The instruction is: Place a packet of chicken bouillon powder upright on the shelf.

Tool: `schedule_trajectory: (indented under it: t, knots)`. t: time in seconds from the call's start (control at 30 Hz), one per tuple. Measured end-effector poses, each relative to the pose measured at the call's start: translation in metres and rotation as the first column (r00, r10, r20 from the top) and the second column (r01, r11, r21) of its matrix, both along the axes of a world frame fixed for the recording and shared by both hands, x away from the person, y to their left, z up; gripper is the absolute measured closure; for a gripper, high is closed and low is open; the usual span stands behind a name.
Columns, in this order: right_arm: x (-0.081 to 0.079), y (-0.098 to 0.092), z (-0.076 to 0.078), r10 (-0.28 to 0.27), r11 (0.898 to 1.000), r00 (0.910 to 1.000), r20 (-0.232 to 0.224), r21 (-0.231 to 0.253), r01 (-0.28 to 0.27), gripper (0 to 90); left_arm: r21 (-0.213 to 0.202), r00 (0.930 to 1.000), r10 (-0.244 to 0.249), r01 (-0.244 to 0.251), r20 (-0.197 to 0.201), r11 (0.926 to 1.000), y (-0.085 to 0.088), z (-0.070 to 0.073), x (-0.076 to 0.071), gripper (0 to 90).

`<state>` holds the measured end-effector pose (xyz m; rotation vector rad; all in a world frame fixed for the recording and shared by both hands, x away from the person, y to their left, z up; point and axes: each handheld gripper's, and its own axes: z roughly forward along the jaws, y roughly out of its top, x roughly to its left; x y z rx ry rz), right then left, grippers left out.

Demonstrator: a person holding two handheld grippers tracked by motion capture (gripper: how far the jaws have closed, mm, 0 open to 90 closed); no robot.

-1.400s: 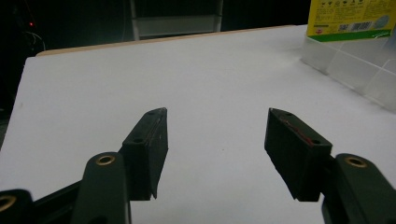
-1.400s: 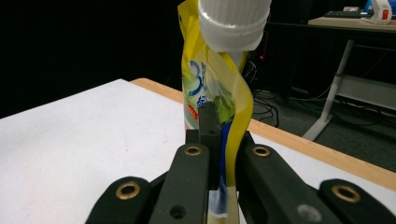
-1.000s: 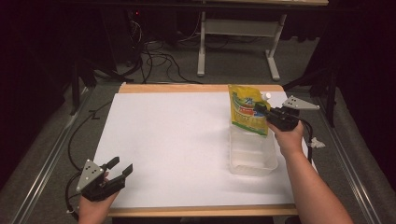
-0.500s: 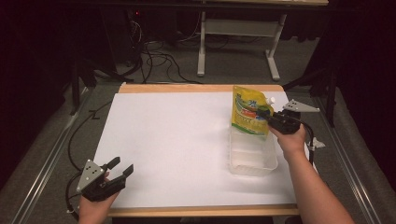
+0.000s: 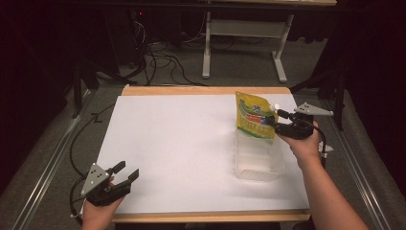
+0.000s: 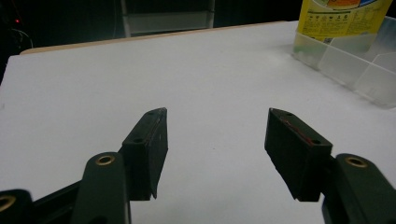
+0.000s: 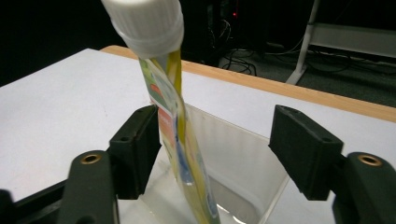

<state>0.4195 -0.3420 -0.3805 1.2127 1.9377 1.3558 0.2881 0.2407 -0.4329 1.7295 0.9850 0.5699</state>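
A yellow-green refill pouch with a white screw cap stands upright at the far end of a clear plastic container on the right of the white table. My right gripper is at the pouch's right edge, just under the cap. Its jaws have just been opening and now stand open. The pouch is between them, close against the left jaw and well apart from the right one. My left gripper rests open over the near left corner of the table, with nothing in it.
The white tabletop has a wooden edge at the front and back. The container has inner dividers, and the pouch stands in its end section. Cables and a white table frame lie on the floor beyond the far edge.
The right gripper's jaws have spread apart from the pouch's top edge. The pouch has settled slightly lower into the container. The left gripper has not moved.
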Motion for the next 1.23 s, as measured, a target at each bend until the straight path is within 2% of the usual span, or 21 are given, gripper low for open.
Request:
schedule_trajectory:
  t: [0.13, 0.2, 0.33, 0.43, 0.6, 0.7, 0.77, 0.83, 0.87, 0.93, 1.0, 1.03, 1.07, 1.13, 1.23]
  knots:
    - [-0.010, 0.004, 0.005, -0.003, 1.000, 1.0000, -0.004, -0.015, 0.003, 21.9, 0.001, 1.0000, -0.006, 0.006, -0.002, 1.0000, -0.001, 0.000, 0.000, 39.7]
    - [-0.018, 0.008, 0.009, -0.005, 0.999, 1.0000, 0.008, -0.032, 0.005, 17.4, 0.002, 1.0000, -0.009, 0.009, -0.004, 1.0000, -0.001, 0.000, 0.000, 39.6]
    - [-0.037, 0.018, 0.018, -0.005, 0.998, 0.9993, 0.036, -0.057, 0.007, 15.8, 0.004, 0.9999, -0.016, 0.016, -0.005, 0.9999, -0.003, -0.001, 0.000, 39.3]
    - [-0.055, 0.028, 0.024, 0.009, 0.998, 0.9984, 0.055, -0.054, -0.006, 15.7, 0.004, 0.9997, -0.022, 0.022, -0.007, 0.9997, -0.004, -0.001, 0.000, 39.1]
    - [-0.080, 0.049, 0.025, 0.071, 0.997, 0.9950, 0.071, -0.048, -0.067, 15.6, 0.011, 0.9993, -0.038, 0.038, -0.006, 0.9992, -0.009, -0.001, 0.000, 38.8]
    - [-0.094, 0.064, 0.020, 0.099, 0.994, 0.9924, 0.073, -0.044, -0.096, 15.8, 0.009, 0.9992, -0.040, 0.041, -0.006, 0.9991, -0.009, -0.001, -0.001, 38.6]
    - [-0.101, 0.069, 0.015, 0.099, 0.994, 0.9923, 0.075, -0.053, -0.095, 15.7, 0.007, 0.9990, -0.043, 0.043, -0.009, 0.9991, -0.010, -0.001, -0.001, 38.4]
    - [-0.110, 0.070, 0.004, 0.089, 0.996, 0.9909, 0.101, -0.031, -0.086, 17.2, 0.007, 0.9987, -0.050, 0.050, -0.015, 0.9987, -0.010, -0.002, -0.001, 38.1]
    - [-0.113, 0.071, -0.003, 0.105, 0.994, 0.9903, 0.091, -0.022, -0.103, 16.4, 0.008, 0.9985, -0.053, 0.053, -0.017, 0.9986, -0.011, -0.002, -0.001, 37.7]
    - [-0.116, 0.073, -0.017, 0.147, 0.988, 0.9873, 0.060, -0.060, -0.144, 16.2, 0.018, 0.9979, -0.060, 0.060, -0.025, 0.9980, -0.013, -0.003, 0.001, 36.9]
    - [-0.114, 0.072, -0.026, 0.164, 0.984, 0.9862, 0.023, -0.068, -0.162, 15.7, 0.024, 0.9973, -0.065, 0.066, -0.034, 0.9975, -0.015, -0.005, 0.002, 36.4]
    - [-0.113, 0.072, -0.026, 0.163, 0.984, 0.9865, 0.017, -0.069, -0.161, 15.8, 0.023, 0.9972, -0.066, 0.067, -0.035, 0.9975, -0.016, -0.005, 0.003, 36.4]
    - [-0.113, 0.072, -0.025, 0.163, 0.985, 0.9864, 0.022, -0.057, -0.162, 15.9, 0.026, 0.9971, -0.068, 0.069, -0.036, 0.9973, -0.017, -0.005, 0.003, 36.4]
    - [-0.112, 0.072, -0.024, 0.166, 0.985, 0.9853, 0.042, -0.065, -0.163, 16.3, 0.027, 0.9968, -0.071, 0.072, -0.036, 0.9970, -0.020, -0.005, 0.003, 36.4]
    - [-0.114, 0.070, -0.024, 0.162, 0.985, 0.9860, 0.038, -0.057, -0.160, 16.9, 0.035, 0.9957, -0.082, 0.084, -0.043, 0.9959, -0.021, -0.005, 0.002, 36.9]
